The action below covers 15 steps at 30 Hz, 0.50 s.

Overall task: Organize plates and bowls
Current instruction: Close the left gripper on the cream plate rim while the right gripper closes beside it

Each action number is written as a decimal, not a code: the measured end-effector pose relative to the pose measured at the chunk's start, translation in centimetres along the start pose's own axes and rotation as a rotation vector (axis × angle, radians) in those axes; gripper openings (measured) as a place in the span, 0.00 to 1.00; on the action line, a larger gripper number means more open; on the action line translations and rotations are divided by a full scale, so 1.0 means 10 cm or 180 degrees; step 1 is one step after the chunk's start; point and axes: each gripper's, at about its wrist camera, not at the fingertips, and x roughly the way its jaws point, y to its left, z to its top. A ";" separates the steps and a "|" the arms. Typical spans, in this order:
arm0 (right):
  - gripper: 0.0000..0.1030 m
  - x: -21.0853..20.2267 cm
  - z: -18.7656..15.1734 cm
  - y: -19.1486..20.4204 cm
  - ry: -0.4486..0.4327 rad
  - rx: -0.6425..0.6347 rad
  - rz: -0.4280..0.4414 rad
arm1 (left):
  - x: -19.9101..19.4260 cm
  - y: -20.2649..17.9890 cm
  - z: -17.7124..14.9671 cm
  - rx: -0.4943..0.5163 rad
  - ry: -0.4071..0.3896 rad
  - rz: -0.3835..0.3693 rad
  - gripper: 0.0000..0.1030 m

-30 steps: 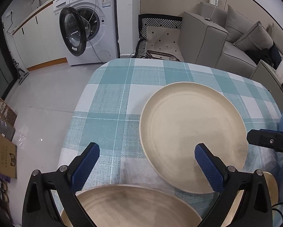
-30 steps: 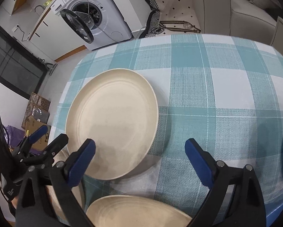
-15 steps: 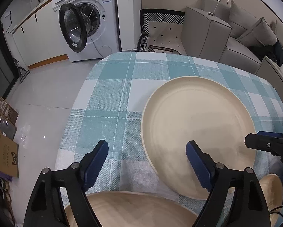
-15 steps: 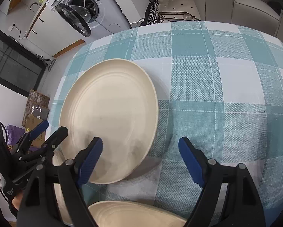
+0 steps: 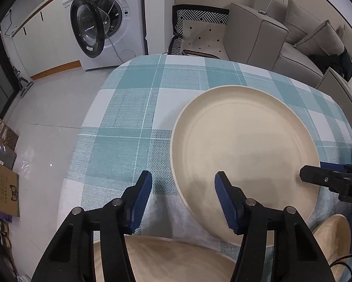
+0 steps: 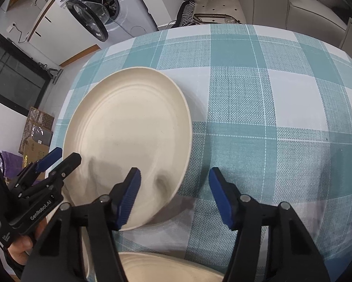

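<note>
A large cream plate (image 5: 244, 145) lies flat on the checked cloth (image 5: 133, 108) of the counter, toward its left half as the right wrist view shows it. Both grippers flank this plate, apparently so each can take one side of the rim.

The left gripper (image 5: 183, 197) hangs over the plate's near-left edge. Its fingers (image 5: 225, 202) stand partly apart and hold nothing; one sits above the plate's inner surface, the other above bare cloth, so the rim falls between them. That straddle suits a pinch on the rim, though whether either finger touches the plate cannot be told.

The right gripper (image 6: 173, 192) hangs at the plate's near-right edge. Its fingers (image 6: 129, 192) are likewise partly apart and empty, one over the plate, the other over cloth just beside it. In the left wrist view its tip shows at the plate's right rim.

A second cream plate (image 6: 166, 268) sits nearer than the first, under the gripper bodies, at the counter's near edge. A third pale dish (image 5: 329, 232) shows just right of the large plate in the left view; whether it is a plate or a bowl cannot be told.

By my judgement the step in hand is grasping the large plate in order to stack it with the nearer one.
</note>
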 end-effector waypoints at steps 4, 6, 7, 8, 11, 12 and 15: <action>0.43 0.00 -0.03 0.04 0.0024 -0.0076 -0.0002 | -0.01 -0.02 0.00 0.0010 0.0001 -0.0025 0.45; 0.41 0.01 -0.02 0.03 0.0029 -0.0050 -0.0012 | -0.02 -0.03 0.00 0.0018 -0.0008 -0.0038 0.43; 0.38 0.01 -0.02 0.02 0.0025 -0.0033 0.0003 | -0.02 -0.03 -0.01 0.0030 -0.0014 -0.0034 0.42; 0.36 0.01 -0.02 0.03 0.0015 -0.0044 0.0013 | -0.03 -0.04 -0.01 0.0057 -0.0017 -0.0019 0.42; 0.31 0.01 -0.02 0.05 0.0002 -0.0096 -0.0002 | -0.05 -0.07 -0.01 0.0108 -0.0033 -0.0004 0.37; 0.31 0.01 -0.03 0.06 0.0000 -0.0116 -0.0013 | -0.05 -0.08 -0.01 0.0124 -0.0042 -0.0006 0.35; 0.29 0.00 -0.04 0.09 -0.0012 -0.0160 -0.0039 | -0.06 -0.10 -0.01 0.0176 -0.0069 0.0091 0.29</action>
